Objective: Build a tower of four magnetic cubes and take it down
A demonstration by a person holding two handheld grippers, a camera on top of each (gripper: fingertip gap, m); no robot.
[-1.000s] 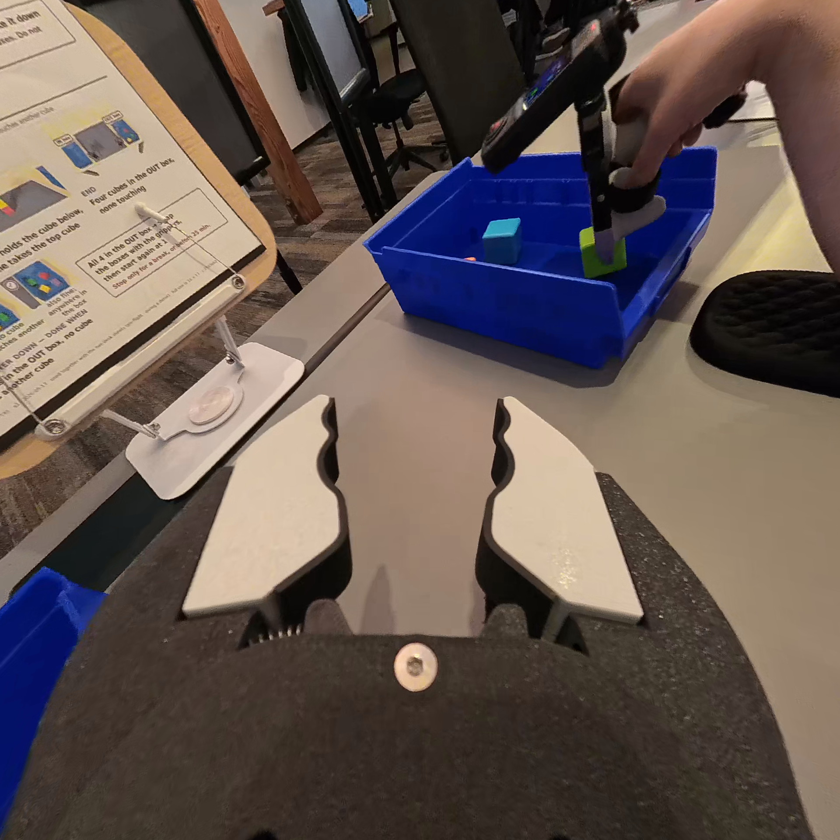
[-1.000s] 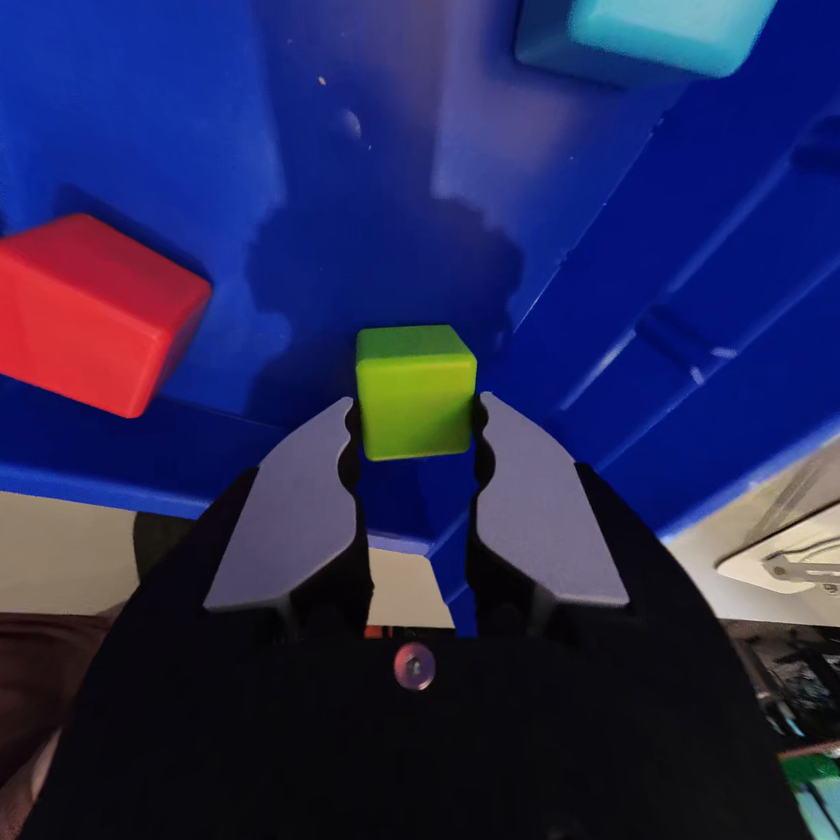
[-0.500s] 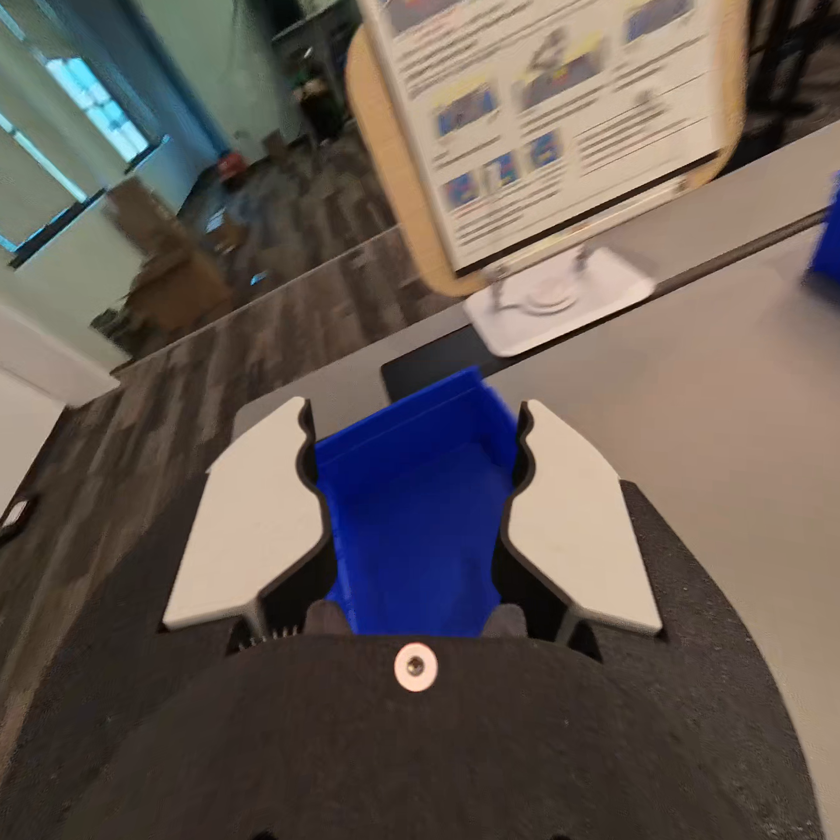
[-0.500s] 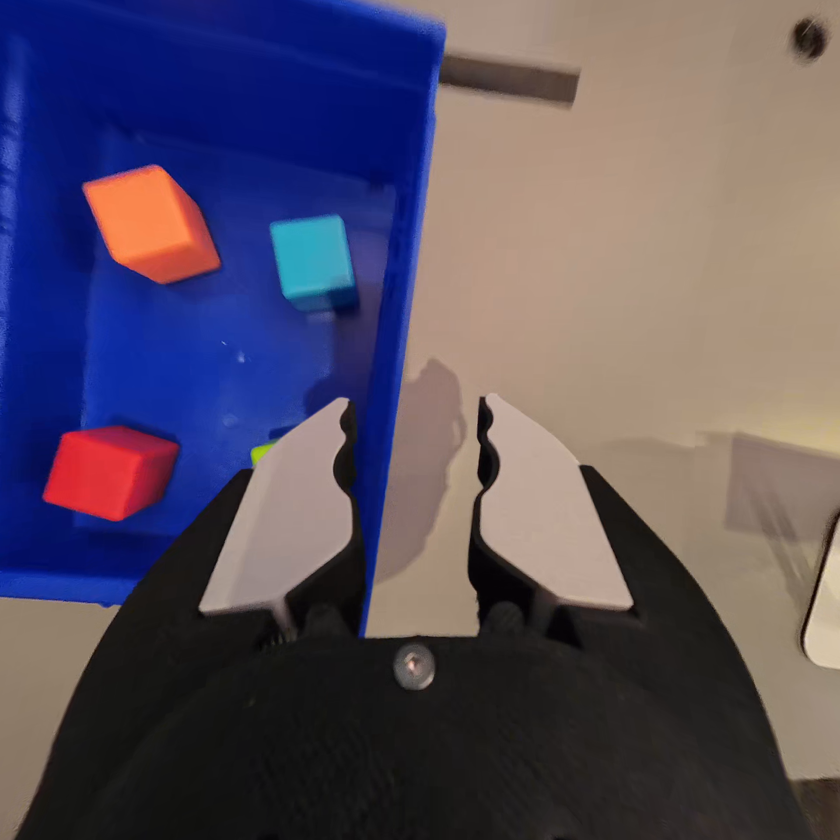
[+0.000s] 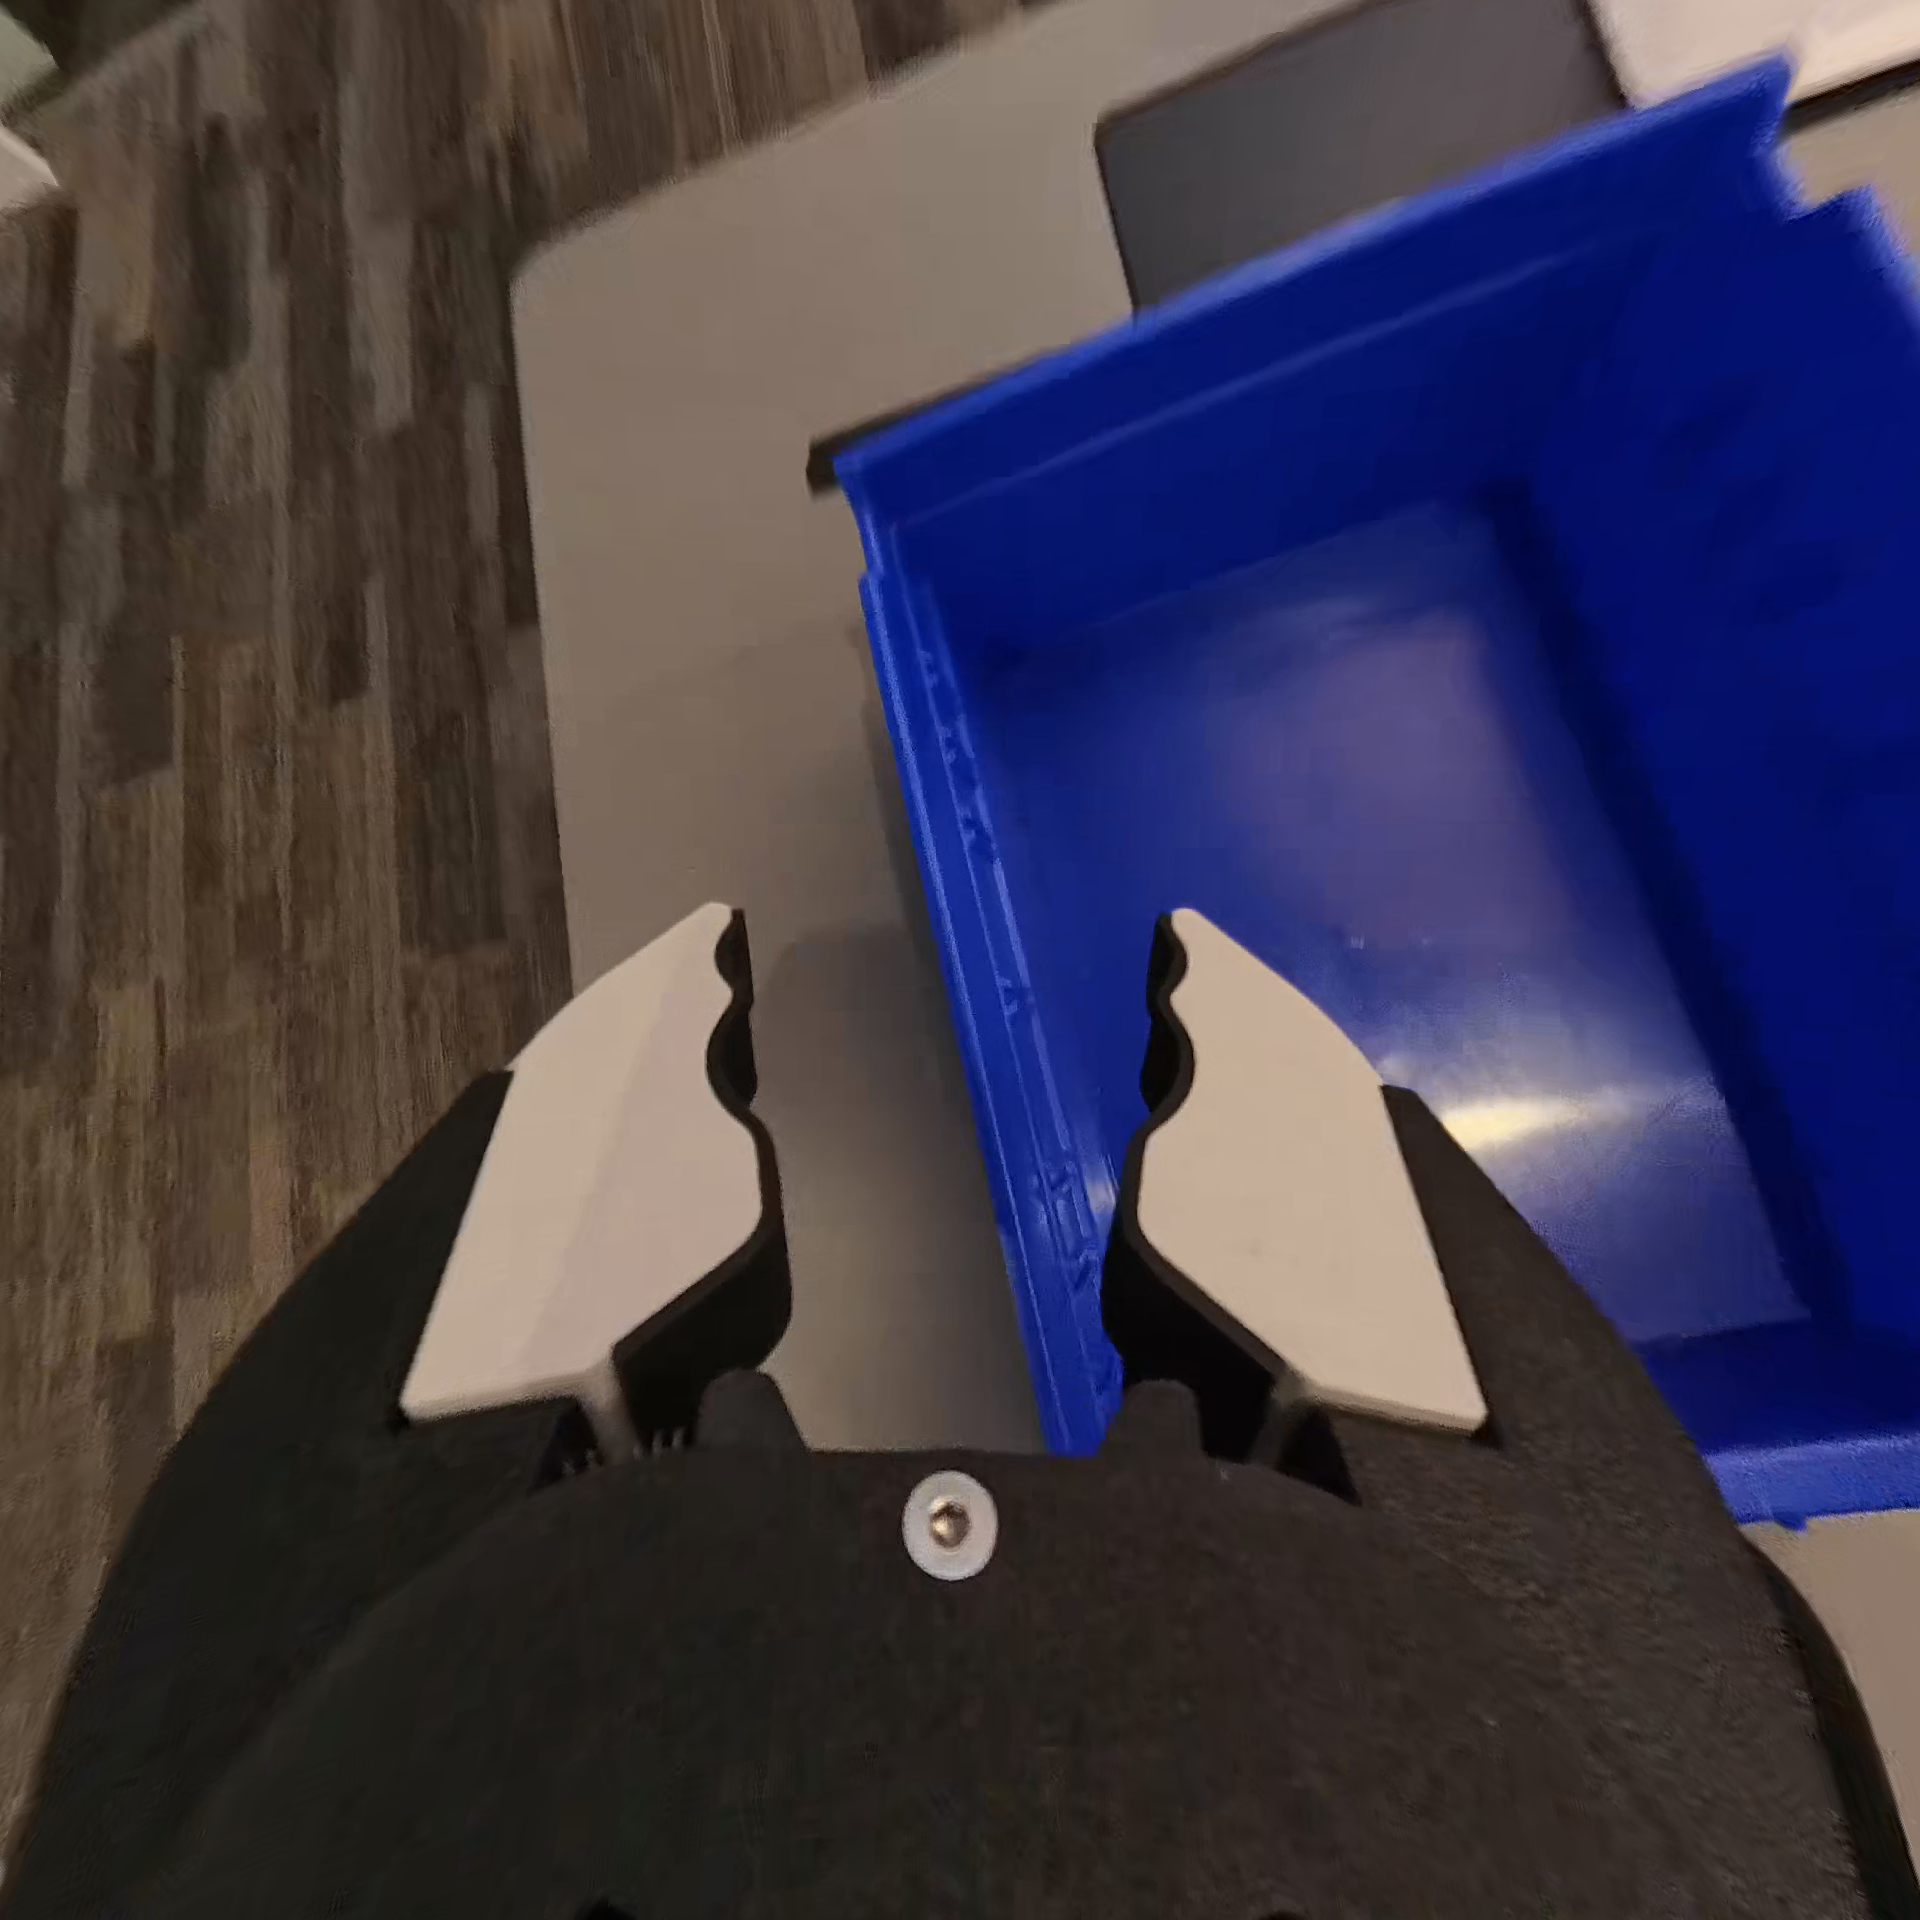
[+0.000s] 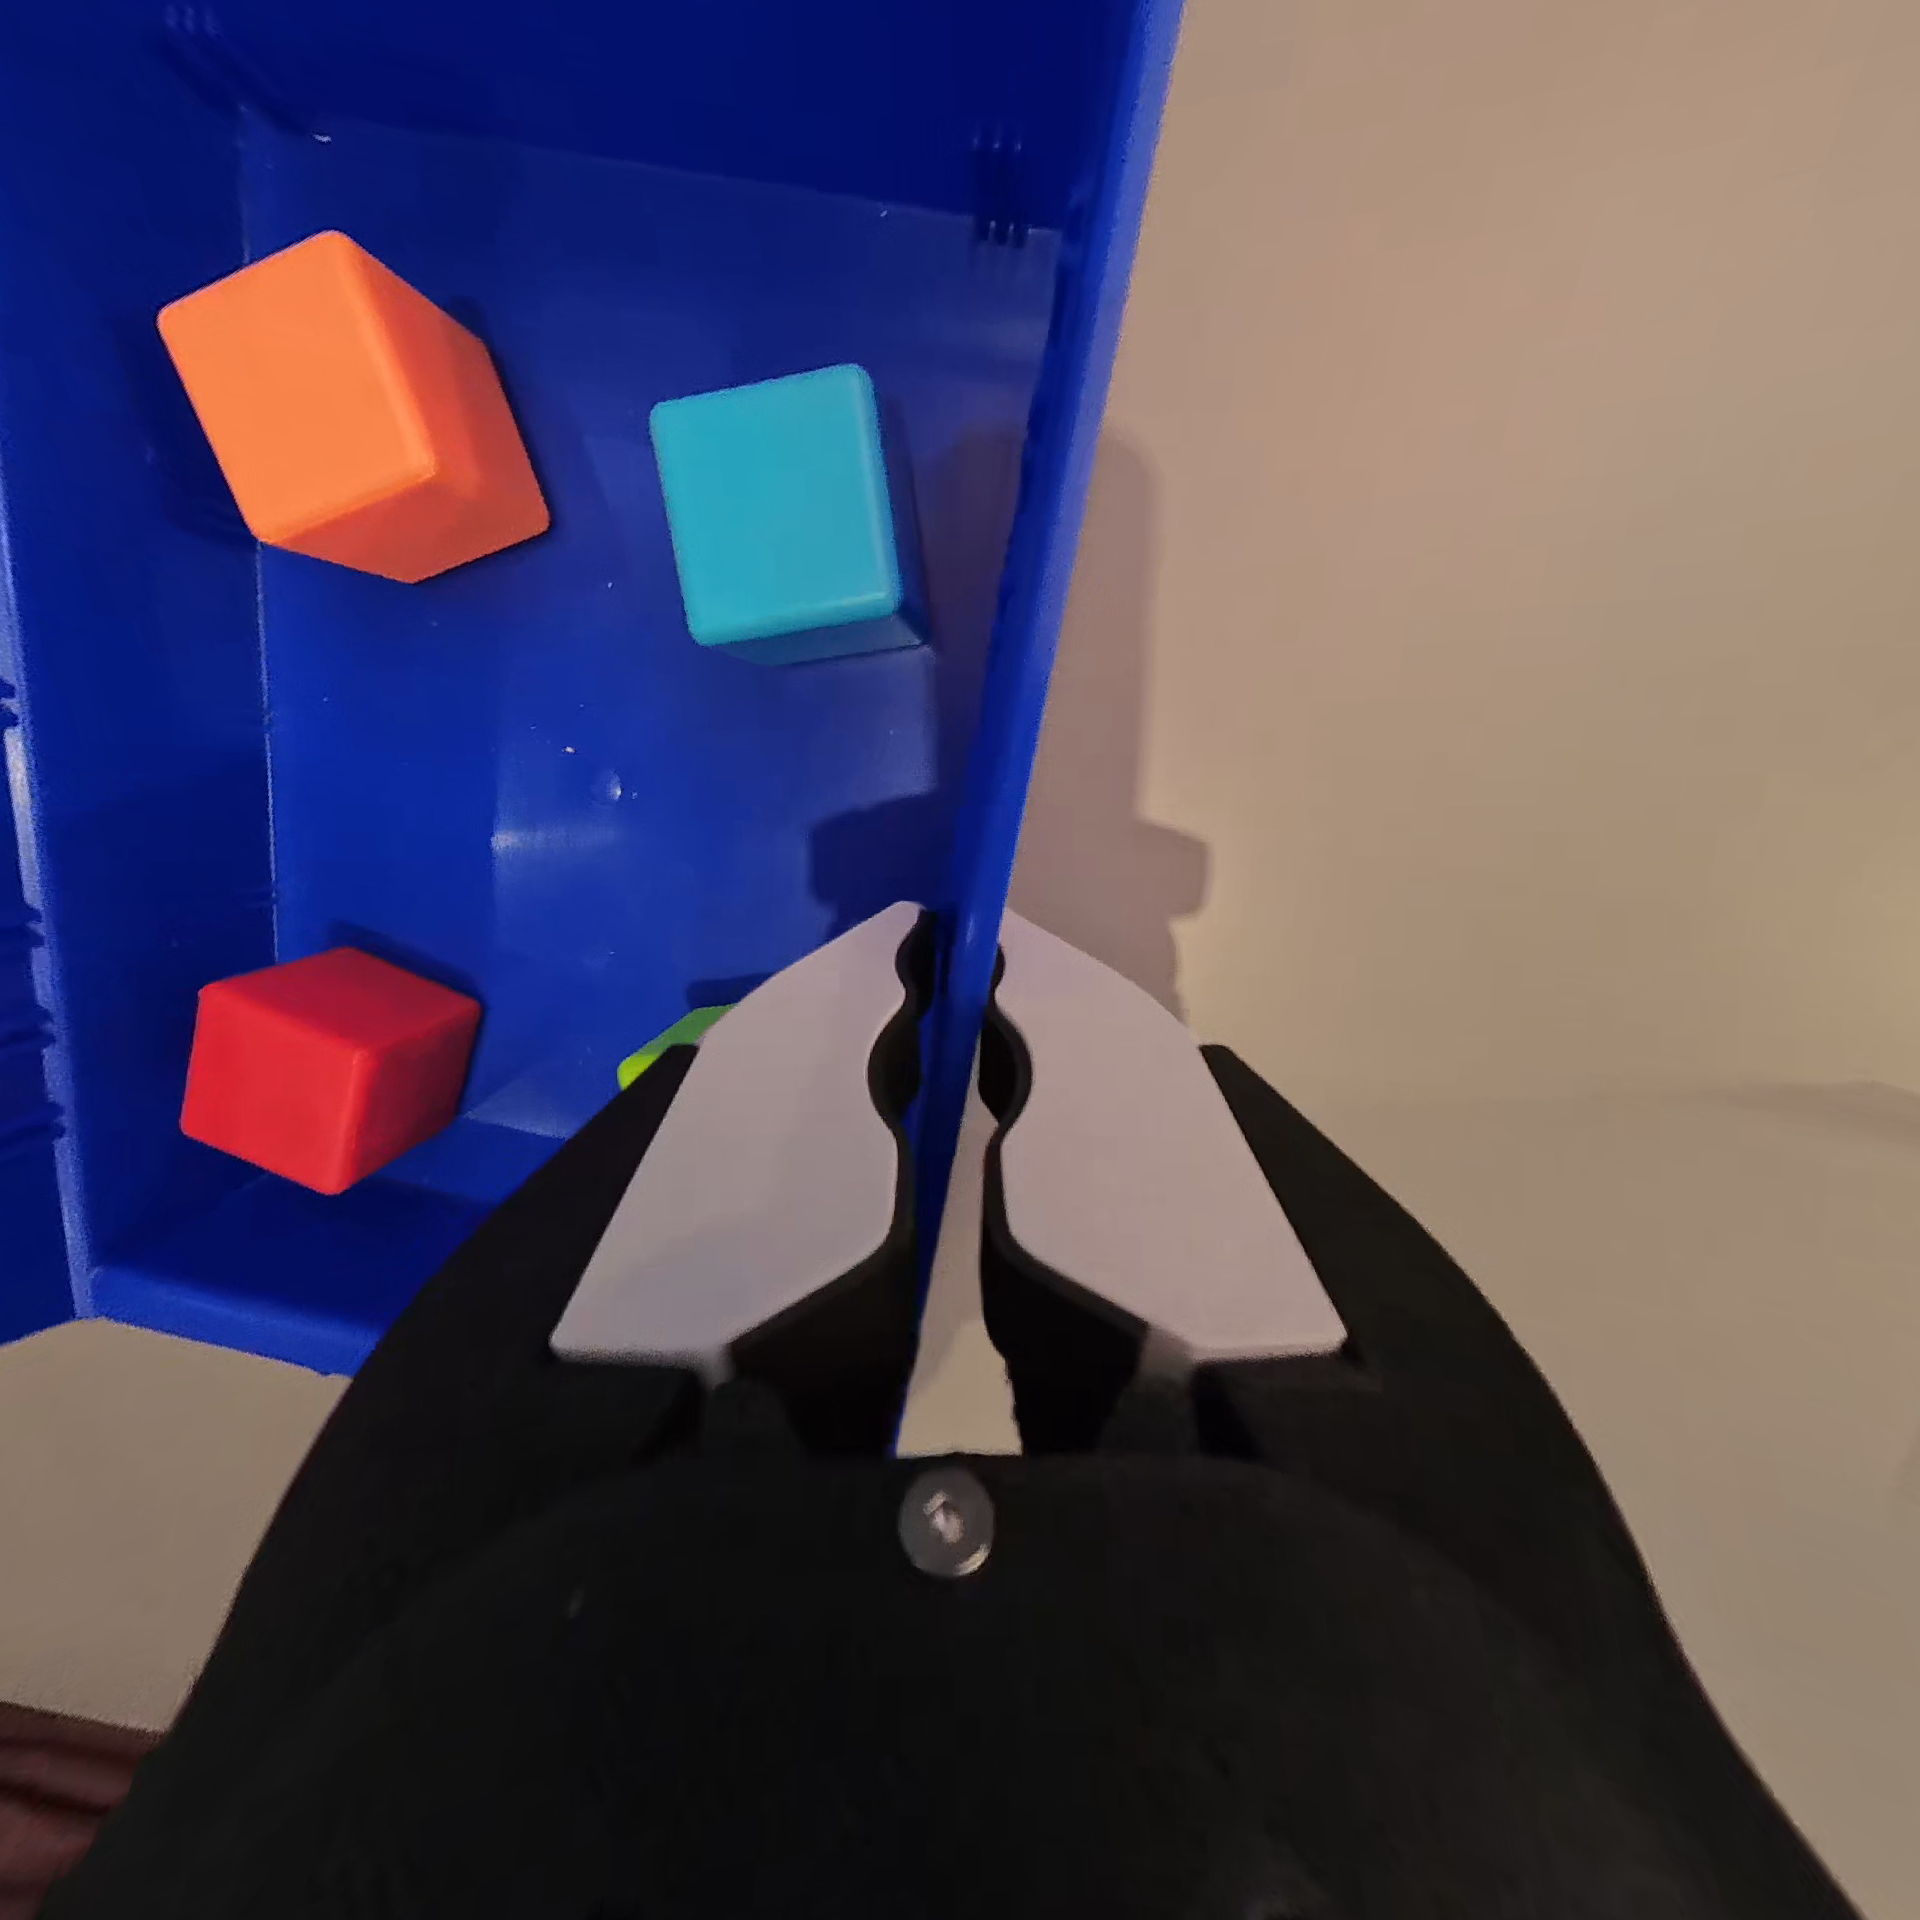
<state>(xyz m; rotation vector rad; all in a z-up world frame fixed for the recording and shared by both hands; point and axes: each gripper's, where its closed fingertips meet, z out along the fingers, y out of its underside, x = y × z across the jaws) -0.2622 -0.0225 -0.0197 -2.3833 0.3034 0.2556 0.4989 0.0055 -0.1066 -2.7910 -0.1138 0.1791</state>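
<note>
Four cubes lie apart in the right bin (image 6: 1081, 312), landmark for the rest: the right gripper (image 6: 951, 956) has its fingers clenched on the bin's side wall, with green (image 6: 670, 1039) just inside that wall beside the fingers, red (image 6: 322, 1060) across the floor from it, and cyan (image 6: 779, 499) and orange (image 6: 332, 395) farther in, so no tower stands and the grip looks meant to shift the bin. Well apart from it, the left gripper (image 5: 951, 1023) hangs with fingers released, straddling the near wall of the empty left bin (image 5: 1226, 416) on the desk (image 5: 707, 416), likely to grasp that one too.
</note>
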